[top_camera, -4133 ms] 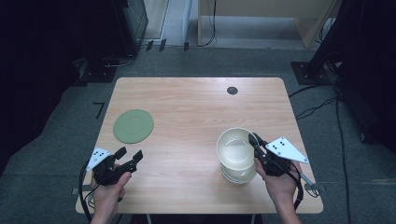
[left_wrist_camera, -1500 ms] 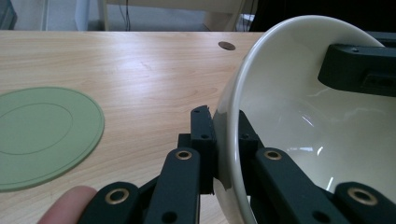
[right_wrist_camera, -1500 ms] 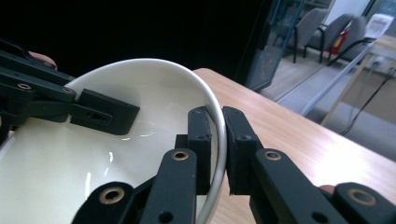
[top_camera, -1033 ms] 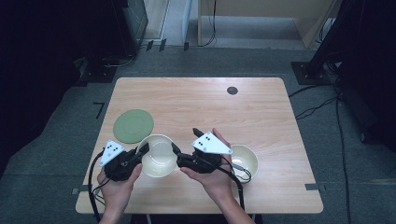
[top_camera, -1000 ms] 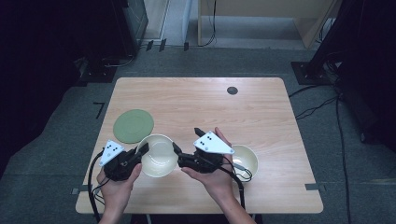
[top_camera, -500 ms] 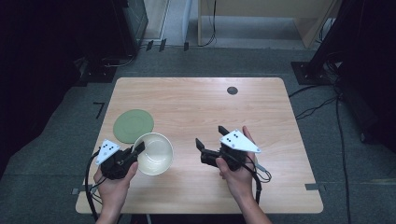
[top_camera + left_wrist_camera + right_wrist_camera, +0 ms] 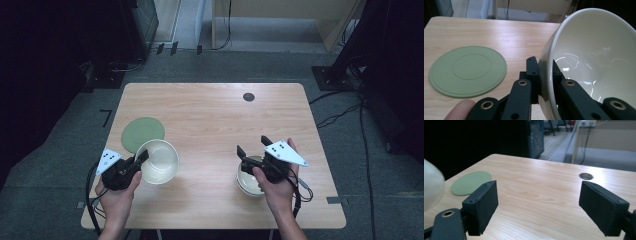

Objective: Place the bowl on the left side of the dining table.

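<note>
**Ana:** Dark grey carpet [image 7: 60, 200] rings the whole scene, with black equipment [image 7: 135, 25] and a pale wooden desk [image 7: 280, 20] at the far side and cables [image 7: 345, 112] trailing across the floor on the right.

**Ben:** And the surface?

**Ana:** Light wood table [image 7: 210, 120], mostly bare. Its far half holds nothing except a small round cable hole [image 7: 248, 96] near the far edge, so open room lies there and through the middle between the two hands.

**Ben:** What sits near the edges?

**Ana:** The green round mat [image 7: 142, 134] lies flat toward the left edge. A second pale bowl [image 7: 248, 181] rests near the front right, partly under the right hand [image 7: 275, 187].

**Ben:** Where is the bowl being handled?

**Ana:** The cream bowl [image 7: 158, 161] is at the front left, just beside the mat's near edge, tilted so its opening faces up and right. The left gripper [image 7: 544, 75] pinches its rim, one jaw outside the wall and one inside. I cannot tell whether its underside touches the wood.

**Ben:** And the other one?

**Ana:** The right gripper [image 7: 537, 207] has its jaws spread wide with nothing between them, pointing across the bare tabletop toward the cable hole. It hangs over the second bowl, well apart from the left gripper.
</note>
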Action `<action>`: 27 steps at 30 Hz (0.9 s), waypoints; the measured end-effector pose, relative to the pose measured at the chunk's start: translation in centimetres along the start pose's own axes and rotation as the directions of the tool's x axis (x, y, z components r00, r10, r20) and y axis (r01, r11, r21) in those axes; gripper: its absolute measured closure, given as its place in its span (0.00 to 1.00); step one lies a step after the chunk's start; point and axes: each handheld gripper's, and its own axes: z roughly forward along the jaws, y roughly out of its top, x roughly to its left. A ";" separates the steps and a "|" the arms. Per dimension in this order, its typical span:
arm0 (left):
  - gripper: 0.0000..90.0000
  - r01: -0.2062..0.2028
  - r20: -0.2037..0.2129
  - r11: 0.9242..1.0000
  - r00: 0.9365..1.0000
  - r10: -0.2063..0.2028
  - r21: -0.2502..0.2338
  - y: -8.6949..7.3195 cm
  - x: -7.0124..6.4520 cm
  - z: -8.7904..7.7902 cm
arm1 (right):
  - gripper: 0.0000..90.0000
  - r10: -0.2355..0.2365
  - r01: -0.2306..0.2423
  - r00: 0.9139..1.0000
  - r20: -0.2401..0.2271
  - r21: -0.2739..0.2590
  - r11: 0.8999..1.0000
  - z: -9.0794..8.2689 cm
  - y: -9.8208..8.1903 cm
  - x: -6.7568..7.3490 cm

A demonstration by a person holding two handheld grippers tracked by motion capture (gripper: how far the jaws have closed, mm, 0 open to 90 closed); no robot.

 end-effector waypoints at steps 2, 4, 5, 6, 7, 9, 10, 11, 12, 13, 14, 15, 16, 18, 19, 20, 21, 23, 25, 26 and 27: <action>0.94 0.004 -0.009 1.000 1.000 -0.004 -0.005 0.0 0.2 0.0 | 0.18 0.009 -0.009 1.000 0.018 0.001 1.000 -0.3 -0.1 -0.6; 0.94 0.006 -0.016 1.000 1.000 -0.006 -0.006 0.0 0.5 0.0 | 0.18 0.017 -0.017 0.999 0.033 -0.002 1.000 -0.6 -0.2 -1.2; 0.94 0.007 -0.020 1.000 1.000 -0.007 -0.007 0.0 0.6 0.0 | 0.18 0.018 -0.018 0.999 0.038 -0.003 1.000 -0.7 -0.3 -1.4; 0.94 0.008 -0.023 1.000 1.000 -0.008 -0.009 0.0 0.7 0.1 | 0.18 0.019 -0.019 0.999 0.045 -0.002 1.000 -0.8 -0.4 -1.7; 0.94 0.009 -0.026 1.000 1.000 -0.010 -0.011 0.0 0.8 0.1 | 0.18 0.021 -0.021 0.998 0.051 -0.002 1.000 -0.9 -0.5 -2.0; 0.94 0.012 -0.032 1.000 0.999 -0.012 -0.015 0.0 1.0 0.2 | 0.18 0.028 -0.028 0.997 0.065 0.002 1.000 -1.0 -0.7 -2.5; 0.94 0.014 -0.036 1.000 0.999 -0.014 -0.017 0.0 1.2 0.2 | 0.18 0.031 -0.031 0.997 0.070 0.004 1.000 -1.1 -0.8 -2.8; 0.94 0.018 -0.038 1.000 0.999 -0.019 -0.016 0.0 1.3 0.3 | 0.18 0.033 -0.034 0.997 0.076 0.003 0.999 -1.2 -0.8 -3.1; 0.94 0.020 -0.042 1.000 0.999 -0.021 -0.011 0.1 1.4 0.4 | 0.18 0.035 -0.035 0.996 0.084 0.007 0.999 -1.3 -0.9 -3.3; 0.94 0.019 -0.052 1.000 0.998 -0.019 -0.010 0.1 1.5 0.4 | 0.18 0.037 -0.037 0.995 0.089 0.007 0.999 -1.4 -1.0 -3.6; 0.94 0.020 -0.059 1.000 0.998 -0.021 -0.012 0.1 1.6 0.5 | 0.18 0.041 -0.042 0.995 0.090 0.008 0.999 -1.5 -1.1 -3.8; 0.94 0.028 -0.061 1.000 0.998 -0.029 -0.013 0.1 1.7 0.6 | 0.18 0.043 -0.044 0.995 0.090 0.007 0.999 -1.6 -1.2 -4.1; 0.94 0.033 -0.063 0.999 0.997 -0.033 -0.014 0.1 1.9 0.6 | 0.18 0.044 -0.045 0.995 0.093 0.009 0.999 -1.7 -1.3 -4.3; 0.94 0.040 -0.070 0.999 0.997 -0.042 -0.018 0.2 2.2 0.7 | 0.18 0.056 -0.058 0.993 0.103 0.016 0.998 -1.9 -1.7 -4.9; 0.94 0.043 -0.077 0.999 0.996 -0.044 -0.020 0.2 2.4 0.8 | 0.18 0.059 -0.061 0.992 0.109 0.019 0.998 -2.0 -1.8 -5.3; 0.94 0.042 -0.081 0.999 0.996 -0.044 -0.020 0.3 2.5 0.8 | 0.18 0.064 -0.067 0.991 0.114 0.023 0.997 -2.2 -2.1 -5.7; 0.94 0.044 -0.085 0.999 0.995 -0.045 -0.020 0.3 2.7 0.9 | 0.18 0.067 -0.070 0.991 0.118 0.023 0.997 -2.3 -2.2 -5.9; 0.94 0.046 -0.093 0.999 0.994 -0.048 -0.022 0.3 3.0 1.0 | 0.18 0.069 -0.072 0.989 0.135 0.022 0.997 -2.6 -2.6 -6.6; 0.94 0.052 -0.103 0.998 0.993 -0.054 -0.025 0.3 3.4 1.1 | 0.18 0.067 -0.070 0.986 0.153 0.017 0.997 -2.9 -3.0 -7.3; 0.94 0.055 -0.107 0.998 0.993 -0.058 -0.026 0.3 3.5 1.2 | 0.18 0.068 -0.071 0.984 0.162 0.013 0.997 -3.2 -3.3 -7.7; 0.94 0.058 -0.111 0.998 0.992 -0.060 -0.025 0.3 3.7 1.3 | 0.18 0.067 -0.070 0.984 0.166 0.012 0.997 -3.3 -3.5 -7.9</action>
